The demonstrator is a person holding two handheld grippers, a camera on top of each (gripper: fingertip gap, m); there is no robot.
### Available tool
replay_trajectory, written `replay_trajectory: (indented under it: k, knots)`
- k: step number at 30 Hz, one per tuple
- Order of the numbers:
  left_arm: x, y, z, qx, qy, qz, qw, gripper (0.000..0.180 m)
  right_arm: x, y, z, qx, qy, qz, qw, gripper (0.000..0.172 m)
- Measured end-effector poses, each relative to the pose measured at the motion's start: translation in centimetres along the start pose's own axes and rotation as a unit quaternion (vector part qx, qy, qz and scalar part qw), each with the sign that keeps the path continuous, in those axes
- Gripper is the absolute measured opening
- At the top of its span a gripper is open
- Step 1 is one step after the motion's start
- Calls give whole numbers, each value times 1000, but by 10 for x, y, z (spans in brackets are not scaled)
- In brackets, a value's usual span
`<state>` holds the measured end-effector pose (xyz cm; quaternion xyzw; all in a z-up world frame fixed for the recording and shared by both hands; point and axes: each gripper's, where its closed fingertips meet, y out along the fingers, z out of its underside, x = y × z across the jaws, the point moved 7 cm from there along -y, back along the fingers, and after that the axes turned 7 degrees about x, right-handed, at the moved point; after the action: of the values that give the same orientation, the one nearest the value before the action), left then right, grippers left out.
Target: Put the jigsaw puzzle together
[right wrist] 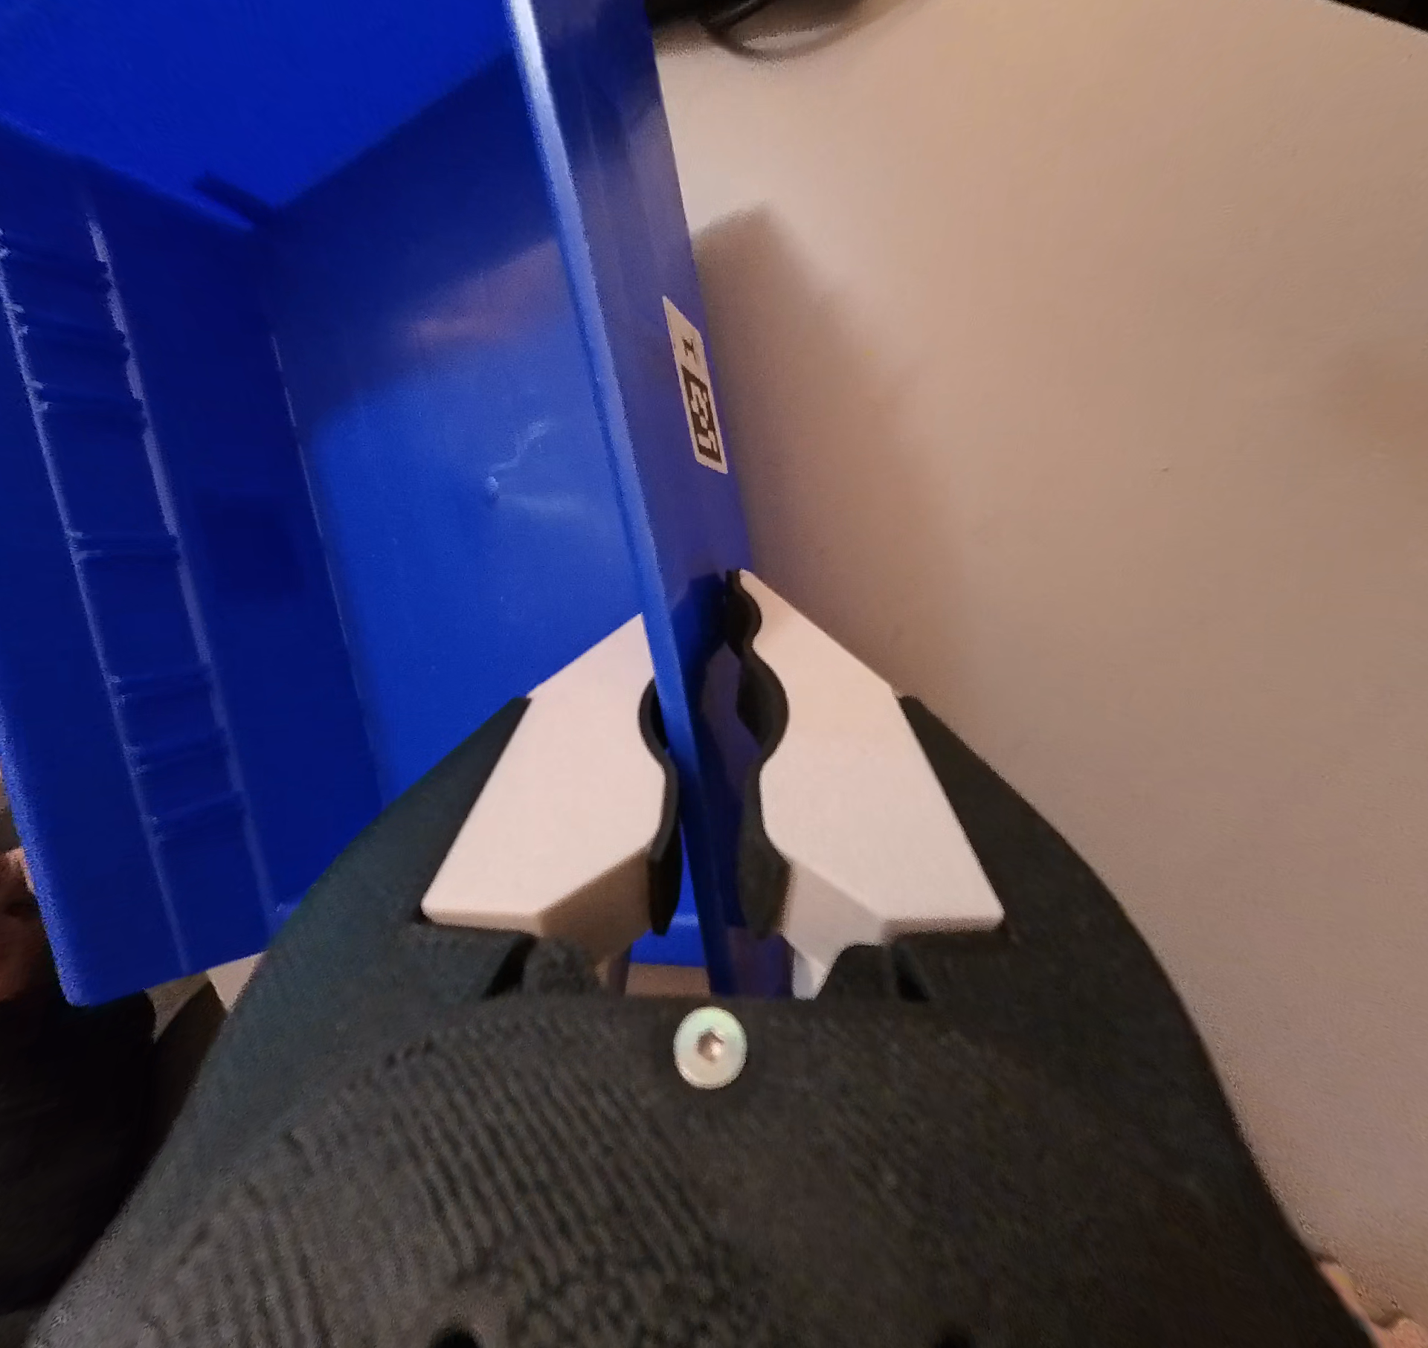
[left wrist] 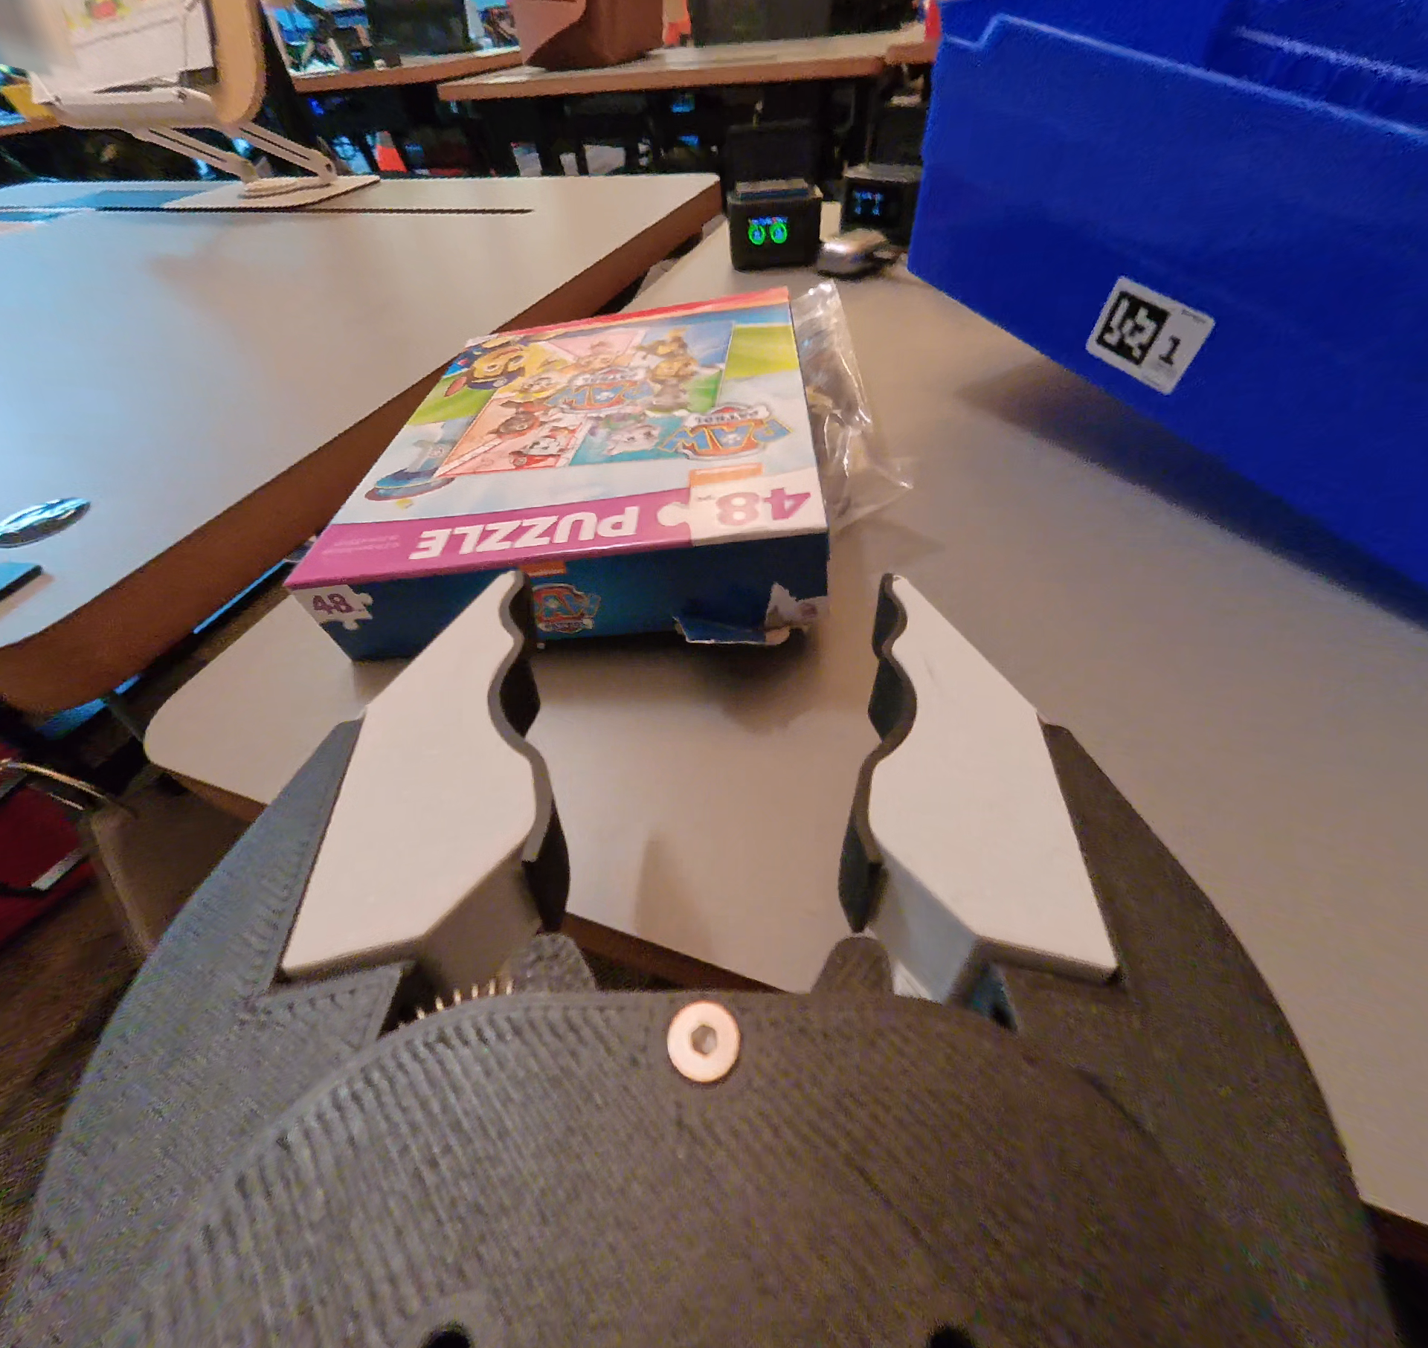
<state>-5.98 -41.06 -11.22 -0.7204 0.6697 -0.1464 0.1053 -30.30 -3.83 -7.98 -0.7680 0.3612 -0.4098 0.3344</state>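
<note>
One flat cardboard puzzle box [left wrist: 587,461] with a torn lower corner lay on the smooth grey worktop [left wrist: 1043,616]; the left gripper [left wrist: 699,600] hovered just in front of the box, jaws spread wide and bare. One crinkled clear plastic bag [left wrist: 842,415] touched the box's far side, and one rigid blue plastic bin [left wrist: 1159,175] stood beyond the bag. The right gripper [right wrist: 707,654] pinched that bin's thin side wall, its wavy black pads [right wrist: 753,693] pressed on it.
</note>
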Motion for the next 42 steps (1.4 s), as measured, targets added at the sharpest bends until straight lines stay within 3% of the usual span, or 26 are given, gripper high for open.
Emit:
replay_trajectory:
  k: [4, 10, 13, 18, 21, 24, 27, 31, 34, 36, 39, 42]
  knots:
    - [-12, 9, 9, 47, 39, -4, 998, 74, 1, 6, 3, -10, 34, -25, 999, 10]
    - [-23, 21, 15, 80, 30, 38, 996, 55, 8, 12, 11, -20, 68, -52, 996, 16]
    - [-25, 26, 14, 89, 29, 39, 995, 57, 17, 9, 16, -34, 73, -87, 993, 25]
    - [-16, 17, 0, 39, 68, -5, 997, 67, 31, 8, 37, -25, 42, -110, 993, 30]
    - [-8, 23, 7, 78, 125, -14, 989, 74, 41, 2, 49, -14, 26, -151, 988, 46]
    - [1, 26, 4, 74, 252, -85, 961, 86, 48, -11, 60, -12, 0, -167, 986, 60]
    - [-8, 30, -2, 50, 392, -101, 913, 93, 47, -25, 71, -25, -37, -144, 989, 64]
    - [-29, 46, 3, 84, 478, -45, 873, 76, 43, -40, 83, -53, -52, -126, 989, 65]
    - [-24, 61, -2, 112, 522, -92, 840, 70, 39, -51, 91, -70, -41, -142, 986, 64]
    - [-25, 67, -2, 121, 535, -93, 831, 50, 36, -58, 95, -77, -39, -148, 985, 64]
    - [-22, 64, -19, 81, 528, -113, 838, 45, 29, -69, 102, -90, -42, -141, 985, 63]
    - [-11, 44, -60, 25, 468, -119, 875, 43, 23, -79, 107, -104, -48, -131, 985, 62]
